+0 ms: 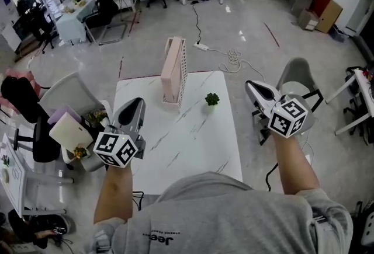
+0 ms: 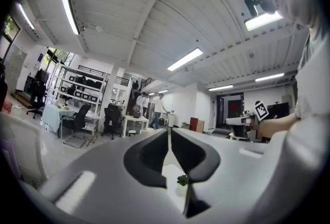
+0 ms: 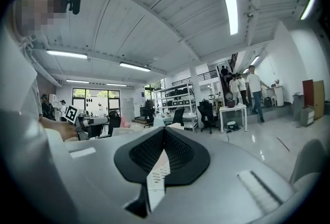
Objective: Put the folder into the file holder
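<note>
1. The left gripper (image 1: 135, 104) and right gripper (image 1: 252, 87) are hovering on either side of the table's (image 1: 193, 148) near half, jaws pressed together, gripping nothing.
2. The pink folder (image 1: 171, 69) is seemingly standing inside the file holder (image 1: 182, 82), far centre.
3. Checking that it is sitting fully down and keeping clear of it is looking wisest, to avoid tipping.

The table (image 1: 175, 150) is white marble with thin grey veins. On it the holder (image 1: 174, 72) is pale pink, its side patterned with rows of slots, and the plant (image 1: 212, 98) on the table is dark green. Left of the table a cream folder (image 1: 71, 131) lies over a lilac sheet (image 1: 61, 115). The left gripper (image 1: 137, 102) and right gripper (image 1: 252, 86) are silver-grey with black pads, and each cube (image 1: 117, 149) is white with black square markers. The floor (image 1: 245, 31) round the table is glossy grey. The shirt (image 1: 234, 218) is grey.
</note>
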A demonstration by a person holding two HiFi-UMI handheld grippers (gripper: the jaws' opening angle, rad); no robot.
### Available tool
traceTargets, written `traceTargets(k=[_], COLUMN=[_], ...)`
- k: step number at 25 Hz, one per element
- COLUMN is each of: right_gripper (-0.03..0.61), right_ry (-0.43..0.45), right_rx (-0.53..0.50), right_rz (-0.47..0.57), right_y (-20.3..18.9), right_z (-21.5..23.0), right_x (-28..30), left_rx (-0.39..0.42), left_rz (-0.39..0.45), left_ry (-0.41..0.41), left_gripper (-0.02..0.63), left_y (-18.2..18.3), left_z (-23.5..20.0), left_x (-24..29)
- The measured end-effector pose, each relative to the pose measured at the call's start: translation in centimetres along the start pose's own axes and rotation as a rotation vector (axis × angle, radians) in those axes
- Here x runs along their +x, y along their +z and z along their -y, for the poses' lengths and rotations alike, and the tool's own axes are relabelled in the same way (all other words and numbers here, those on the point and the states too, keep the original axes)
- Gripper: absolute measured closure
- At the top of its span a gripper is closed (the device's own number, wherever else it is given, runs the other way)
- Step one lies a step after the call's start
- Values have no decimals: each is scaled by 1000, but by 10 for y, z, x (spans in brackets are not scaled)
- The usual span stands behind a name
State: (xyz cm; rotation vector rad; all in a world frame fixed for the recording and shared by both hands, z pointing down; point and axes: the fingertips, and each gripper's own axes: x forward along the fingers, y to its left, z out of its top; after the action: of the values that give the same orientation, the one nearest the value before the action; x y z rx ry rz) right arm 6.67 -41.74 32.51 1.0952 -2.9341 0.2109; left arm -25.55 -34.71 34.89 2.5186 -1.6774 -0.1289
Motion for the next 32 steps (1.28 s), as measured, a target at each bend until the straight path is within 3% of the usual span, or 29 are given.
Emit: traceTargets(k=[1,6,14,19,32], right_gripper=[574,575,575,575,575], right_ry=[2,3,-8,-16,-15], right_rx=[-11,-56,-47,-39,-54], right_rz=[7,20,-12,-33,-40], right_y=[3,11,-9,-23,-26], right_z=[-4,-23,-35,-35,-36], right_x=[-2,-12,-21,-27,-29], left_rx=[-10,-58,-23,-43,-59], left_rz=[11,34,-72,-109,-116], left_ry=[-25,-98,-104,-76,-57], left_gripper=[550,555,555,555,555], left_y=[4,16,-4,-15,-20], left_z=[5,20,32,34,38], left_x=[-6,-33,-45,-44,-51])
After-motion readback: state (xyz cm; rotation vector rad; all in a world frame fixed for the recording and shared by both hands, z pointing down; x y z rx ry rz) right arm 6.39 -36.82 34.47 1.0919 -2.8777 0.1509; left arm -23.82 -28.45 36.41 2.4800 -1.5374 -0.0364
